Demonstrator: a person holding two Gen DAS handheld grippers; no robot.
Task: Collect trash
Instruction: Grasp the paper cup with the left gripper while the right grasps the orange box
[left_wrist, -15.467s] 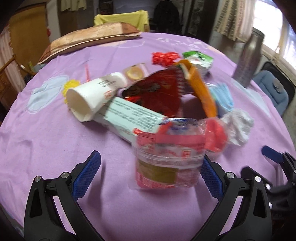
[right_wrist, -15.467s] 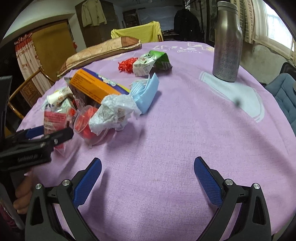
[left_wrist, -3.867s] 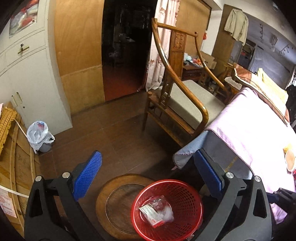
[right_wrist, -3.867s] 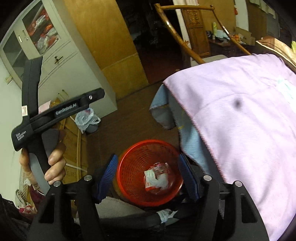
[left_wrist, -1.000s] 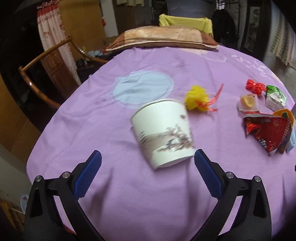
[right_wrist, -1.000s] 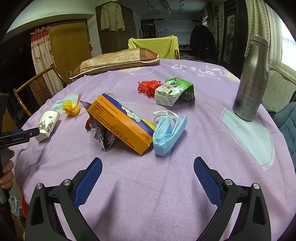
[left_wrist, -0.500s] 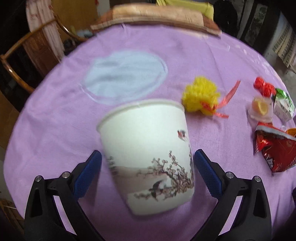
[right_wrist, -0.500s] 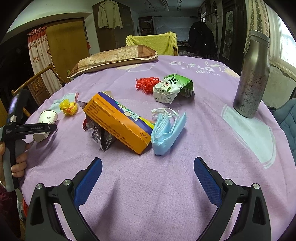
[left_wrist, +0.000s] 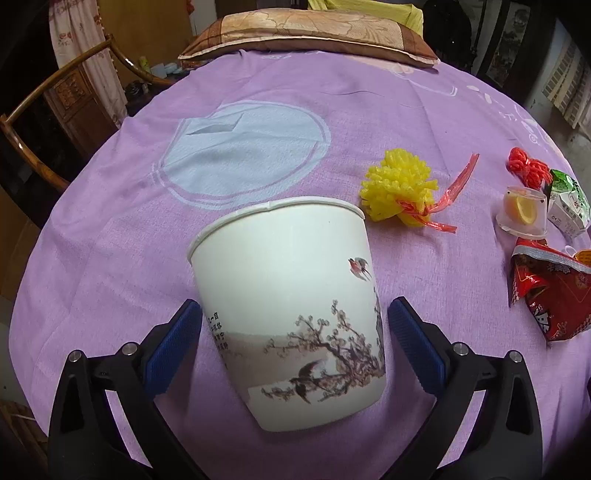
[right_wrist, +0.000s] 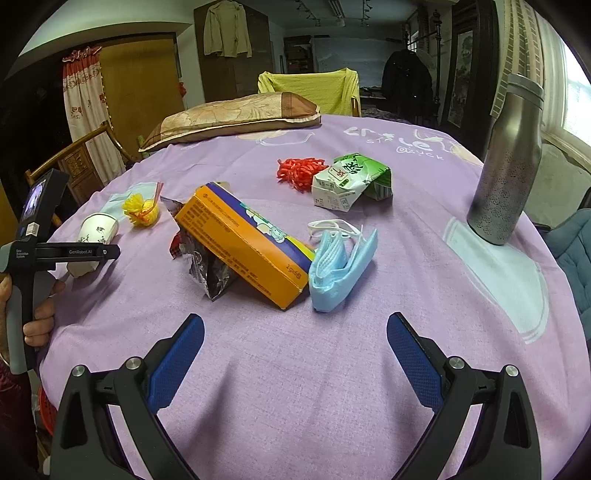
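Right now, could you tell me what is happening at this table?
A person with a handheld gripper in each hand is clearing trash off a table with a purple cloth. The left gripper is open, its fingers on either side of a paper cup lying on its side, not yet closed on it. The right gripper hangs open and empty over bare cloth. An orange box, blue face masks, a green carton and a yellow pom-pom lie on the table.
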